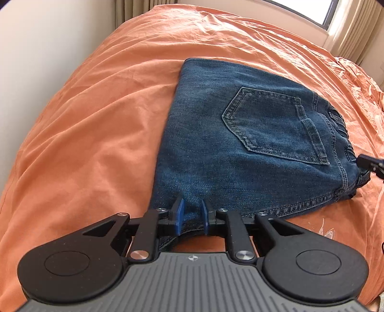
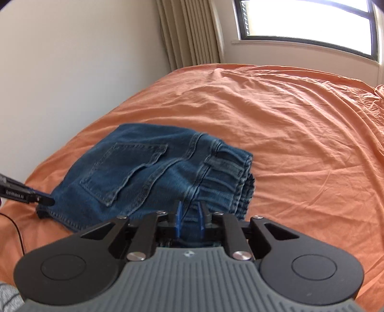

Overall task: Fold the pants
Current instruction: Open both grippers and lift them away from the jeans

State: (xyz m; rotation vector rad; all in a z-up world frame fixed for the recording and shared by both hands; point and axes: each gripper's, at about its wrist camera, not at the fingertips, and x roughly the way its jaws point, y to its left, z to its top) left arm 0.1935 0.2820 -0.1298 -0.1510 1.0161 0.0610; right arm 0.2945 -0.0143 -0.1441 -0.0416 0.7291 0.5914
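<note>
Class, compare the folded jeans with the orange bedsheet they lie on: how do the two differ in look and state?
1. The jeans are dark blue denim with visible stitched seams and a back pocket; the bedsheet is plain orange with no stitching in view.
2. The jeans are folded into a compact stack; the bedsheet is spread wide across the bed.
3. The left gripper and right gripper close on the jeans' edges; neither holds the bedsheet.
Shared: both are cloth.

I'm looking at a bed (image 2: pixel 288 124) covered in a wrinkly orange sheet (image 1: pixel 96 108), pushed up against a plain white wall (image 2: pixel 72 60). Beige curtains (image 2: pixel 189 31) hang in the corner next to a dark-framed window (image 2: pixel 307 21) with bright daylight pouring in.
</note>
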